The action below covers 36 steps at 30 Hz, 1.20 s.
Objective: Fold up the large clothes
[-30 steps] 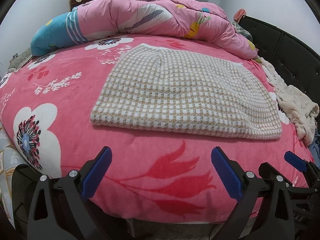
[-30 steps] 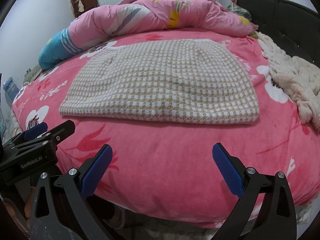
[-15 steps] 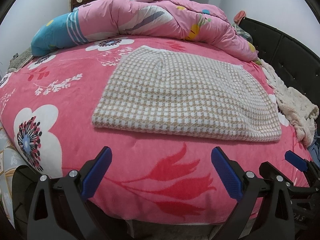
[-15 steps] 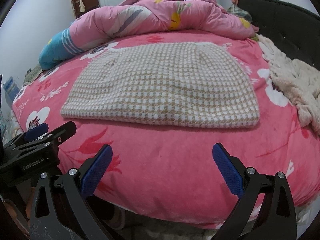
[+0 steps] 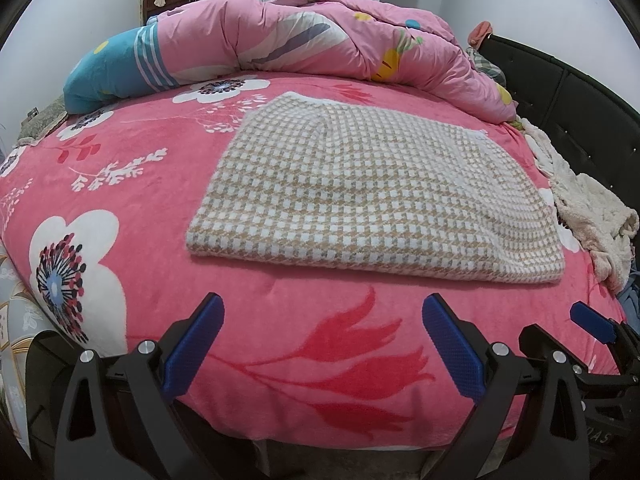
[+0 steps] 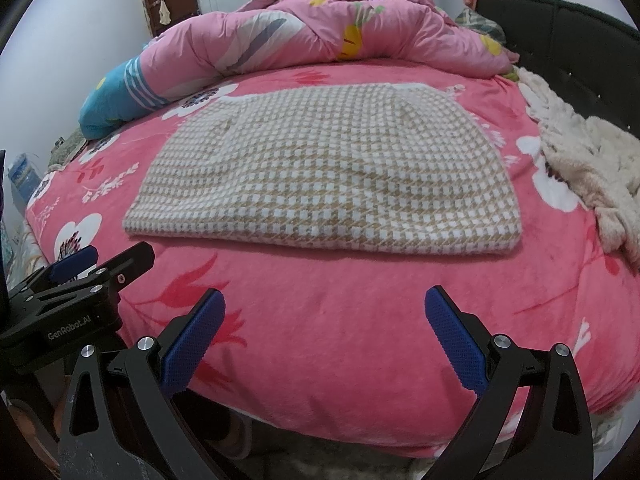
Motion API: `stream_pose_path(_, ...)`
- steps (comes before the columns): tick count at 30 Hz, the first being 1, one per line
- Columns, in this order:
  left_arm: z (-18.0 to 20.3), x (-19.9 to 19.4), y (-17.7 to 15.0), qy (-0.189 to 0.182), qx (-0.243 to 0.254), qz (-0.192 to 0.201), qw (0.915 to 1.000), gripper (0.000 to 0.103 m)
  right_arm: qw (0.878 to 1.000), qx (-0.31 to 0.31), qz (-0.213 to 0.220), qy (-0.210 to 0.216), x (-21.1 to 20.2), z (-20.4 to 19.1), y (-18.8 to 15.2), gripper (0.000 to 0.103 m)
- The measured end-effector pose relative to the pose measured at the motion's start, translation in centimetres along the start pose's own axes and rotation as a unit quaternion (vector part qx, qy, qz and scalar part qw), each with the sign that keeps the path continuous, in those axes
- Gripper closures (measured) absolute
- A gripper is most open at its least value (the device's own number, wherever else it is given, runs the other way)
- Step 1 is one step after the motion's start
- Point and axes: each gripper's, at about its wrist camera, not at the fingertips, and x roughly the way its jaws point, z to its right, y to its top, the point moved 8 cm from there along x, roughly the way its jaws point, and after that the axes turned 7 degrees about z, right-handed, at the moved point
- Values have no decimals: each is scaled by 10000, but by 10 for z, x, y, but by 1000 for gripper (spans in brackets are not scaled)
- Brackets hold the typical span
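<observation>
Both wrist views have crept slightly nearer the bed (image 5: 248, 320). Left gripper (image 5: 320, 316) and right gripper (image 6: 324, 312) hover spread, holding nothing. Folded beige-and-white houndstooth garment (image 5: 360, 196) lies flat mid-bed, a neat rectangle.

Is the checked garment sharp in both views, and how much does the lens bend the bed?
Left wrist view: the checked garment is sharp under even, soft light, and the bed bulges like a dome. Right wrist view: the same barrel distortion, with dark corners; only a thin shadow lies under the garment's near edge, and no glare shows.
</observation>
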Motion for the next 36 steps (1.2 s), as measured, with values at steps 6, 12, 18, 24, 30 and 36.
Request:
stream_pose_path(6, 1, 0, 0, 6, 8, 2, 10000, 5, 10000, 14, -8, 10, 0, 1, -1, 8)
stream_pose_path(12, 1, 0, 0, 3, 2, 8, 10000, 5, 10000, 22, -14, 17, 1, 1, -2, 8)
stream_pose_path(18, 3, 0, -1, 9, -1, -3, 10000, 5, 10000, 23, -23, 28, 1, 1, -2, 8)
stream_pose_path(24, -1, 2, 0, 20, 4, -20, 10000, 5, 10000, 69, -23, 42, 3, 3, -3, 8)
stream_pose_path(30, -1, 3, 0, 20, -10, -9, 10000, 5, 10000, 60, -20, 50, 4, 3, -3, 8)
stream_pose_path(36, -1, 1, 1, 37, -25, 15, 10000, 5, 10000, 34, 2, 46, 2, 3, -2, 8)
